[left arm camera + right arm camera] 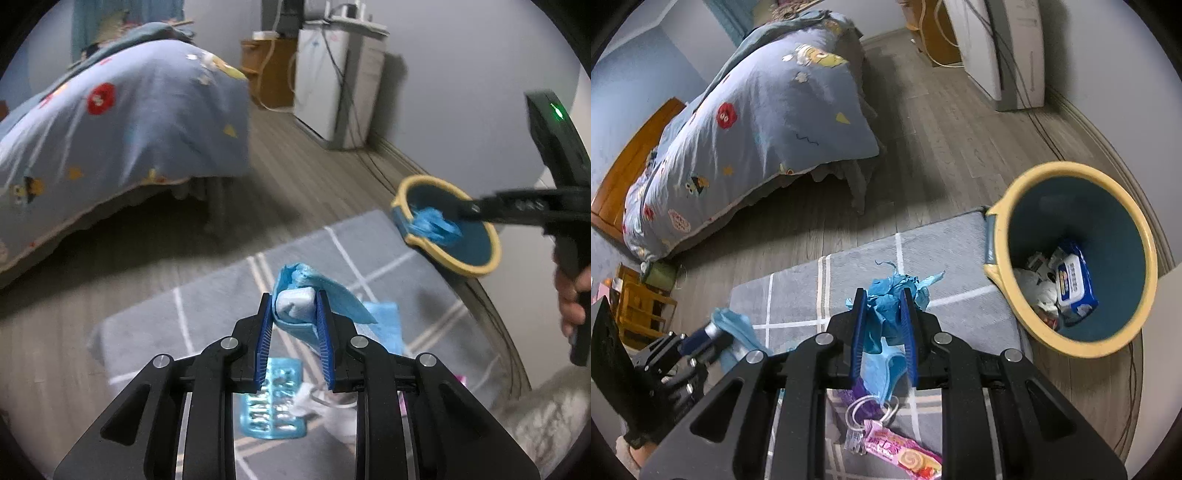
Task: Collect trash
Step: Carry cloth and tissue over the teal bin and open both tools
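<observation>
Left wrist view: the left tongs (pixel 294 308) at lower centre are clenched on a folded blue wrapper with a white pad inside (pixel 295 302), held above the grey checked rug (pixel 207 302). Right wrist view: the right tongs (pixel 883 308) at centre grip a crumpled blue paper wad (pixel 890 295), left of the yellow-rimmed teal plastic bin (pixel 1027 199) at right, which holds a blue wipes pack (pixel 1075 280).

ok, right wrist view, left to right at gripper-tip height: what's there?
Left gripper shut on a blue wad → right gripper shut on crumpled blue paper → yellow-rimmed bin with a wipes pack inside.
</observation>
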The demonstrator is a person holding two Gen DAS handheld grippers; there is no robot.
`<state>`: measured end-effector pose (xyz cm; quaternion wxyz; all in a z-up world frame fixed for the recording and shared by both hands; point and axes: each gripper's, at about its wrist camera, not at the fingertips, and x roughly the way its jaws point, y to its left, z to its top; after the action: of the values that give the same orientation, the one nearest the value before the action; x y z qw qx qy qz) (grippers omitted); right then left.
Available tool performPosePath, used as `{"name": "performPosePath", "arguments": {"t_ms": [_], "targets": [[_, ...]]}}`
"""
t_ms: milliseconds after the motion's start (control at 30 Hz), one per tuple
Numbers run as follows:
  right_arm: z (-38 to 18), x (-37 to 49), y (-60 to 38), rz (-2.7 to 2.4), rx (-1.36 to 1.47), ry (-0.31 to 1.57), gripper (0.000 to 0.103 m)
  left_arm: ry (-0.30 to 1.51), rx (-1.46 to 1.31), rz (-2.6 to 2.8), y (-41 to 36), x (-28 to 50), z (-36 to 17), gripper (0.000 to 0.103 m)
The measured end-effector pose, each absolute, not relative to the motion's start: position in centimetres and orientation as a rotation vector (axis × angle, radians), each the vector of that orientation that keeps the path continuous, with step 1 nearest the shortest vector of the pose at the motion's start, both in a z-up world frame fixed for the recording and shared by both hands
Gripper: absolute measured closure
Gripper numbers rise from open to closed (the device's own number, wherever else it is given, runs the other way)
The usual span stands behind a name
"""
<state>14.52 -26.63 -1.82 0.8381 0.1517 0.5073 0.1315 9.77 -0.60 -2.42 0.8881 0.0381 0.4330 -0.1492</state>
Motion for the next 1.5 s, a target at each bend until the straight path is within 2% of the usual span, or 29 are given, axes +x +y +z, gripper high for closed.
{"name": "performPosePath", "arguments": {"t_ms": [333,733,1200,1500], "targets": [[-0.6,12.2,-29.8,0.225,0.321,1.031,0.085,0.911,0.083,-0.302,-1.9,10.6,-3.0,0.079],[-0.6,13.3,-34.2,0.129,0.218,0.984,0.085,0.929,0.113,-0.341,-5.5,11.4,-3.9,0.079],[-2.4,15.0,-40.4,0.088,0.311,1.003,0.085,0.96,0.145,-0.399,-10.9,12.6,-5.7,0.079],[-4.4,16.8,-45.7,-0.018,0.453,1.016,0.085,0.888,0.121,-0.5,-17.7,13.4,-3.5,0.079]]}}
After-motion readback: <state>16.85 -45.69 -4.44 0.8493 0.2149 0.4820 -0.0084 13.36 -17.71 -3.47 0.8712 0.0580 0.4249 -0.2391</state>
